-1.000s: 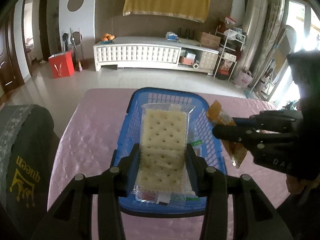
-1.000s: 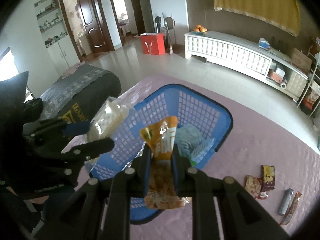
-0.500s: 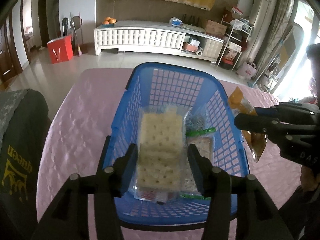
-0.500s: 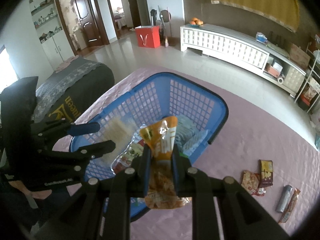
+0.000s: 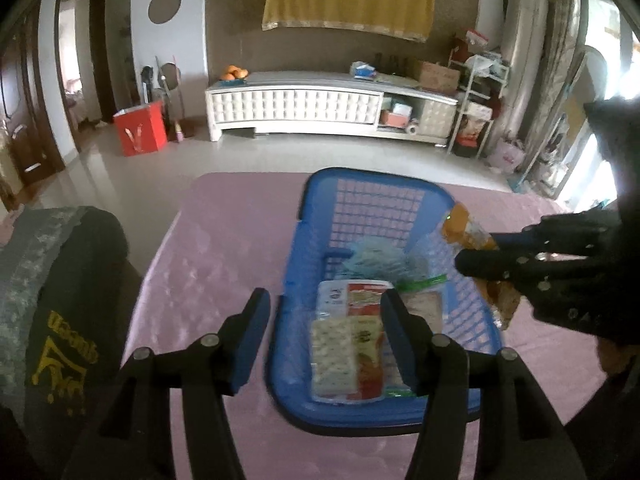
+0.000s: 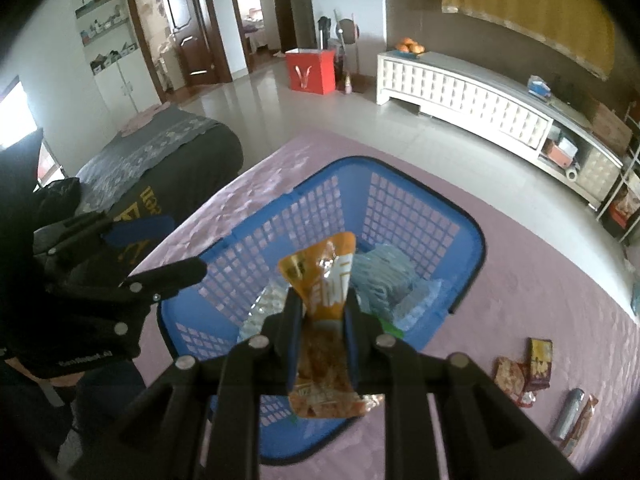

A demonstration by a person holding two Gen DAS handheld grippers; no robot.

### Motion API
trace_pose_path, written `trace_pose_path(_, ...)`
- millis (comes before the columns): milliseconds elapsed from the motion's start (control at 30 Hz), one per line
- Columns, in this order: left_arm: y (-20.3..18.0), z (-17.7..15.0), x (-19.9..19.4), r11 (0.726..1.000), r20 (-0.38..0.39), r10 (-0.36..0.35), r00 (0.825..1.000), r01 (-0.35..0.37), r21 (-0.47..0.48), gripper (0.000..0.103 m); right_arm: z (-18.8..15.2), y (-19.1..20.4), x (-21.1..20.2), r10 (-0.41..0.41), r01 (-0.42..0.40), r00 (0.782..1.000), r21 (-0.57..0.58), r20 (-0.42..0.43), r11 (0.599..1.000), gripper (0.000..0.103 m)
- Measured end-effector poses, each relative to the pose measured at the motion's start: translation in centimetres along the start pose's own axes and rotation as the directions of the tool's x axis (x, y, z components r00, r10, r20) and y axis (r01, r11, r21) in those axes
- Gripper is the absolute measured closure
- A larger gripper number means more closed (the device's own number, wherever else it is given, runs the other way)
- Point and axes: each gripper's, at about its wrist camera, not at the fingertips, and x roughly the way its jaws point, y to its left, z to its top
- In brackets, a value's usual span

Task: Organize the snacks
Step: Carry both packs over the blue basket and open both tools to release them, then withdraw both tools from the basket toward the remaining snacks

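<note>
While the left tongs (image 5: pixel 324 314) spread empty above the blue basket (image 5: pixel 376 188), where the cracker packet (image 5: pixel 346 354) lies, the right tongs (image 6: pixel 320 312) clamp an orange snack pouch (image 6: pixel 322 276) over it.

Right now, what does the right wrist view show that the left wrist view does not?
Only the right wrist view shows loose snack packets on the pink tablecloth. Only the left wrist view shows the cracker pack lying in the basket, released by the opening left gripper. Both show the blue basket and the right gripper holding the orange packet.
</note>
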Motion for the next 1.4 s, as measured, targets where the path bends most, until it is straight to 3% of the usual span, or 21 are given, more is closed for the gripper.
trace_pose_path(367,2.4,-0.6,0.6,0.999,-0.014,0.000,1.000,0.000,-0.044,0.048,-0.7,1.7,3.9,0.038,-0.038,0.993,0.002,-0.110,0.999,0.079)
trace_pose_path(533,2.2,-1.1,0.7,0.999,-0.030,-0.012,0.999,0.010,-0.048,0.048,-1.2,2.0,4.3,0.036,-0.034,0.989,0.015,-0.145,0.999,0.063)
trace_pose_path(667,2.1,-1.4,0.5,0.999,-0.023,-0.013,1.000,0.012,-0.043,0.048,-1.6,2.5,4.2,0.030,-0.030,0.986,0.000,-0.165,1.000,0.037)
trace_pose_path(800,1.6,-1.2,0.1,1.000,-0.033,-0.005,0.999,0.005,-0.022,0.048,-2.0,2.1,2.1,-0.003,0.003,0.993,0.002,-0.115,1.000,0.027)
trace_pose_path(1100,-2.0,-0.2,-2.0,0.999,0.010,-0.022,1.000,0.022,0.031,0.048,-3.3,-1.3,-4.0,-0.045,0.047,0.998,0.041,-0.035,0.998,0.025)
trace_pose_path(1400,-9.3,1.2,-2.9,0.988,0.041,-0.088,0.995,0.082,0.128,0.048,-6.8,-6.2,-8.8,-0.137,0.136,0.991,0.083,0.003,0.987,0.024)
